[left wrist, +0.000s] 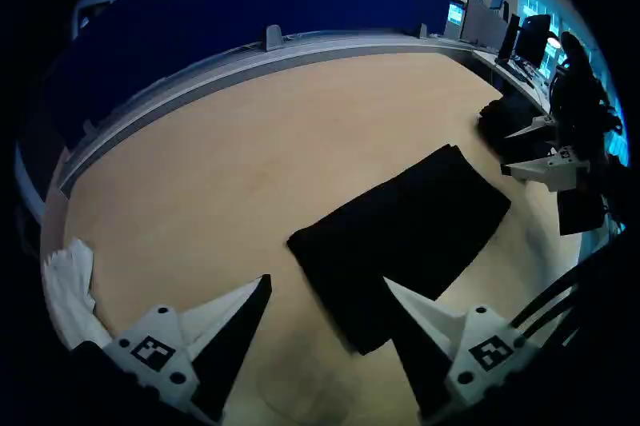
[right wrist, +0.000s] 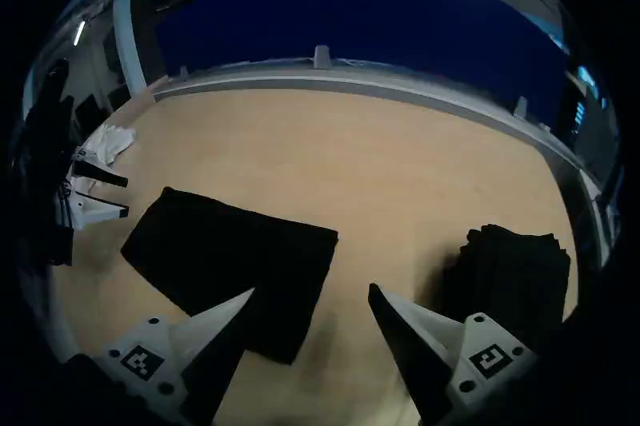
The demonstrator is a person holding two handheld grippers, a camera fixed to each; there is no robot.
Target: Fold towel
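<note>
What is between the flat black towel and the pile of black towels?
Just bare wooden table. In the right gripper view the flat towel and the pile lie apart, with nothing lying between them.

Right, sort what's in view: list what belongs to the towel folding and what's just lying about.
For the job:
- towel, flat on the table
- left gripper, open
- right gripper, open

Lying about:
- black stack, folded, perhaps finished ones
- white cloth at the table's edge
- partition
- monitors
</note>
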